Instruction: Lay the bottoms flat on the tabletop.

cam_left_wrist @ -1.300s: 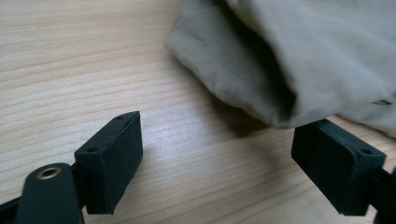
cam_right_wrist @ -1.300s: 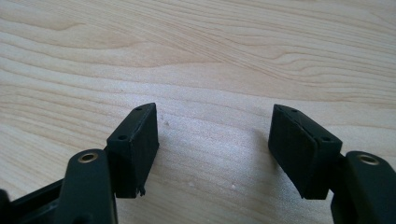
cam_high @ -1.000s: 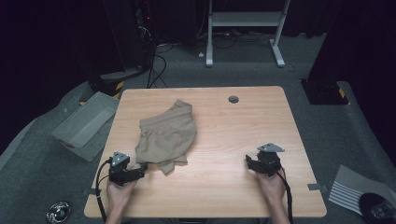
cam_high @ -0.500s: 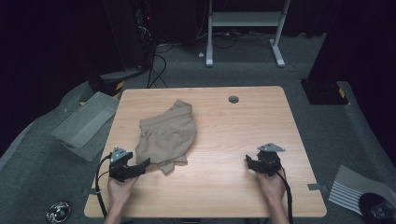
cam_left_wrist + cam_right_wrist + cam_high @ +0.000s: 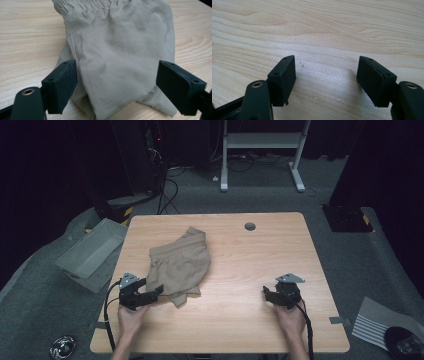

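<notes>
A pair of tan shorts (image 5: 181, 264) lies crumpled on the left half of the wooden table (image 5: 240, 255). My left gripper (image 5: 156, 292) is open at the near hem of the shorts. In the left gripper view the tan fabric (image 5: 117, 57) lies between the two wide-apart jaws, its elastic waistband at the far end. My right gripper (image 5: 266, 294) is open near the table's front right, its jaws over bare wood (image 5: 327, 75) with nothing between them.
A grey bin (image 5: 90, 252) sits on the floor left of the table. A round grommet hole (image 5: 250, 226) is at the table's far edge. A white stand (image 5: 260, 150) and cables are behind the table; a striped sheet (image 5: 375, 325) lies on the floor right.
My left gripper has moved slightly forward and right, its jaws now around the near edge of the shorts. The right gripper has stayed put.
</notes>
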Action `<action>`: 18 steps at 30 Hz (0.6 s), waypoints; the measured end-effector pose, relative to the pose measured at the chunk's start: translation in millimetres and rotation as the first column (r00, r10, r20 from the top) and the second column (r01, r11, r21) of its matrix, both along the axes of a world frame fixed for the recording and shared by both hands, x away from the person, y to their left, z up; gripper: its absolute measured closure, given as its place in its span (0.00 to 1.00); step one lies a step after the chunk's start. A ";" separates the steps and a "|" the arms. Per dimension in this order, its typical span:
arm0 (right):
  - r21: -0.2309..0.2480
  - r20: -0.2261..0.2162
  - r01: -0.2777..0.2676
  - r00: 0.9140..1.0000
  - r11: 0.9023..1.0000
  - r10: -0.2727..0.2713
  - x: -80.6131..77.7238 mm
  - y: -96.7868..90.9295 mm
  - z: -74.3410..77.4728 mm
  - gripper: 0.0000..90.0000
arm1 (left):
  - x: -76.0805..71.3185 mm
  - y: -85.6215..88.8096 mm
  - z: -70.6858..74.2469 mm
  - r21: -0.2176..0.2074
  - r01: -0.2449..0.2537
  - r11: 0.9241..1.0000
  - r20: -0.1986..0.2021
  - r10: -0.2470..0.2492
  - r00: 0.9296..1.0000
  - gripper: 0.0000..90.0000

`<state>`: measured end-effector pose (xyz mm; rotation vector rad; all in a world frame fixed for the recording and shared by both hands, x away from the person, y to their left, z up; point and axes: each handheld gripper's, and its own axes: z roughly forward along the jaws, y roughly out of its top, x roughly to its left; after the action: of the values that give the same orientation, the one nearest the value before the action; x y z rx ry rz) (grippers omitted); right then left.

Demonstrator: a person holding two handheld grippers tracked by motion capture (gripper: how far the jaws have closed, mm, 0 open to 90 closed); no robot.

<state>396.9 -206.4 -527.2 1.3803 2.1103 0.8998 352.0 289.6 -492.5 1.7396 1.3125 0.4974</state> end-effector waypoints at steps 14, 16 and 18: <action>0.000 0.000 0.001 1.000 1.000 -0.001 -0.3 0.3 0.0 0.35 | 15.4 -6.7 3.2 -0.016 0.014 1.000 0.002 -0.014 1.000 0.21; -0.001 0.000 0.001 1.000 1.000 -0.001 -0.5 0.4 0.0 0.35 | 18.6 -6.8 1.7 -0.031 0.008 0.999 0.000 -0.008 1.000 0.21; -0.001 0.000 0.001 1.000 1.000 -0.001 -0.5 0.4 0.0 0.35 | 19.5 -6.5 1.5 -0.036 0.006 0.999 0.001 -0.006 1.000 0.21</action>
<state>396.4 -206.0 -527.2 1.3806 2.1097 0.8983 371.6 283.1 -491.0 1.7128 1.3074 0.4682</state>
